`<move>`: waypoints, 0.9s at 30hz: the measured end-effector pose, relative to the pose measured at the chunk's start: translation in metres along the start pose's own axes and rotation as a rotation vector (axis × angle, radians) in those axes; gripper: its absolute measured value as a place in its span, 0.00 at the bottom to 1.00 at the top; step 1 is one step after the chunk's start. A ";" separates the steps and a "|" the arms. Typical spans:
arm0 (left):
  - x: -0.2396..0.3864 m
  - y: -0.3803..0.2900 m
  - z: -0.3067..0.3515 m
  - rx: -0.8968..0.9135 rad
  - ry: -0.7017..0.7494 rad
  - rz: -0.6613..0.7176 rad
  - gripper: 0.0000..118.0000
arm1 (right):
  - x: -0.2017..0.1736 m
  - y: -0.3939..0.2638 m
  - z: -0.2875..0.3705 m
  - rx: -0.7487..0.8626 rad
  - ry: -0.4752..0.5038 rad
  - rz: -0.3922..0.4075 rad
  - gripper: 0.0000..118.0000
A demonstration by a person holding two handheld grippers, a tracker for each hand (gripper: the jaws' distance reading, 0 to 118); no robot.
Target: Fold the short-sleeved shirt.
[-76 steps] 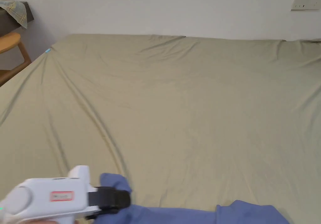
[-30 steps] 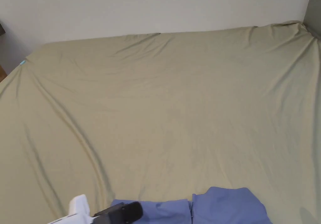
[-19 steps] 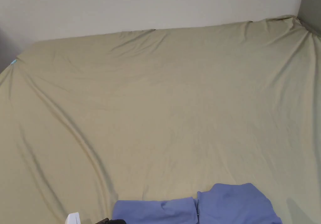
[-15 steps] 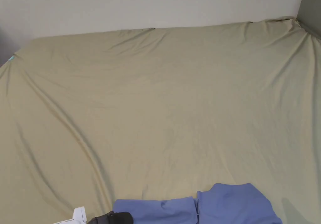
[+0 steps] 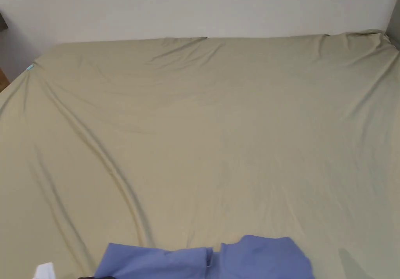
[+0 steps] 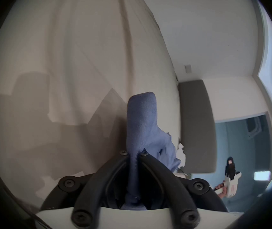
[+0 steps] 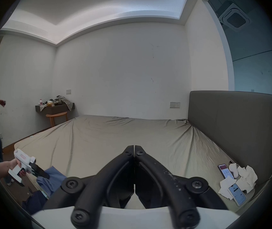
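Pinching a bunch of blue cloth, the left gripper (image 6: 134, 156) has its jaws closed onto the shirt (image 5: 203, 258), with a fold of fabric standing up between them in the left gripper view. The shirt itself lies crumpled at the near edge of the bed (image 5: 218, 135), toward the near left corner, part of it trailing off the edge in the right gripper view. The right gripper (image 7: 134, 150) hangs over the near side of the bed with its jaws pressed together on nothing, well apart from the shirt.

The task looks barely begun: the shirt is still bunched, not spread flat. The main risk is that a single pinch on a thick wad may catch several layers at once, so a lift would drag the garment up as a lump rather than open it. A pull toward the near side could also slide the rest off the bed. On the far right of the bed, by the headboard (image 7: 231, 125), lie two phones (image 7: 237, 193) and some crumpled tissues (image 7: 246, 176); a wide sweep of cloth could reach them.
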State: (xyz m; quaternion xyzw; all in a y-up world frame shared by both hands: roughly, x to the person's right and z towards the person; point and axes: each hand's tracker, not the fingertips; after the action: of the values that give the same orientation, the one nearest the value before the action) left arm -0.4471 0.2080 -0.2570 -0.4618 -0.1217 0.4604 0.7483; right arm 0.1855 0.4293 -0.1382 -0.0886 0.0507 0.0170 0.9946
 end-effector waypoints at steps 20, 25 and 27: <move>0.223 -0.120 -0.194 -0.206 0.055 -0.499 0.04 | 0.037 -0.001 0.039 0.059 -0.033 -0.078 0.01; 0.210 -0.150 -0.246 -0.221 0.182 -0.564 0.19 | 0.056 -0.006 0.059 0.045 -0.119 -0.105 0.01; 0.218 -0.142 -0.219 -0.180 0.065 -0.506 0.41 | 0.063 -0.009 0.063 0.039 -0.133 -0.117 0.01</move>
State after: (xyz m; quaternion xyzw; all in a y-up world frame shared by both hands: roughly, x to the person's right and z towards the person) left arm -0.1133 0.2352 -0.3149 -0.4960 -0.2495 0.2308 0.7990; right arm 0.2545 0.4327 -0.0816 -0.0709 -0.0205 -0.0361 0.9966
